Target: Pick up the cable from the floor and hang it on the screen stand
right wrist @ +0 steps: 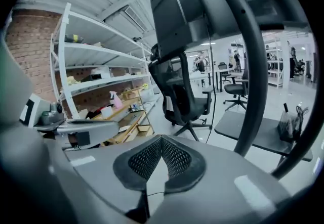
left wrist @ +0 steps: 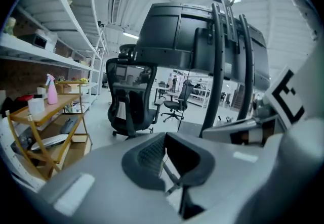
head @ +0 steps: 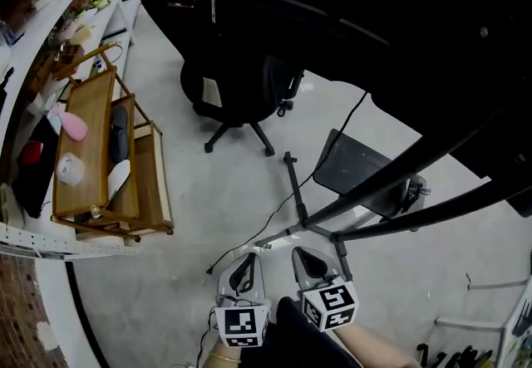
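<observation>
A thin black cable (head: pixel 249 238) lies on the grey floor, running from under the screen down past the stand's feet toward my grippers. The screen stand (head: pixel 399 179) has dark slanted arms carrying a large black screen (head: pixel 374 17) at the upper right. My left gripper (head: pixel 241 273) (left wrist: pixel 163 139) and right gripper (head: pixel 309 265) (right wrist: pixel 161 139) are side by side at the bottom, just short of the stand's feet. Both are shut with their tips touching and hold nothing. In the right gripper view the cable (right wrist: pixel 210 91) hangs down from the screen.
A black office chair (head: pixel 237 84) stands behind the stand. A wooden cart (head: pixel 108 150) with bottles and cloths is at the left, beside white shelving (head: pixel 33 17). A dark flat plate (head: pixel 353 163) sits on the stand's base. More chairs and desks are far off in both gripper views.
</observation>
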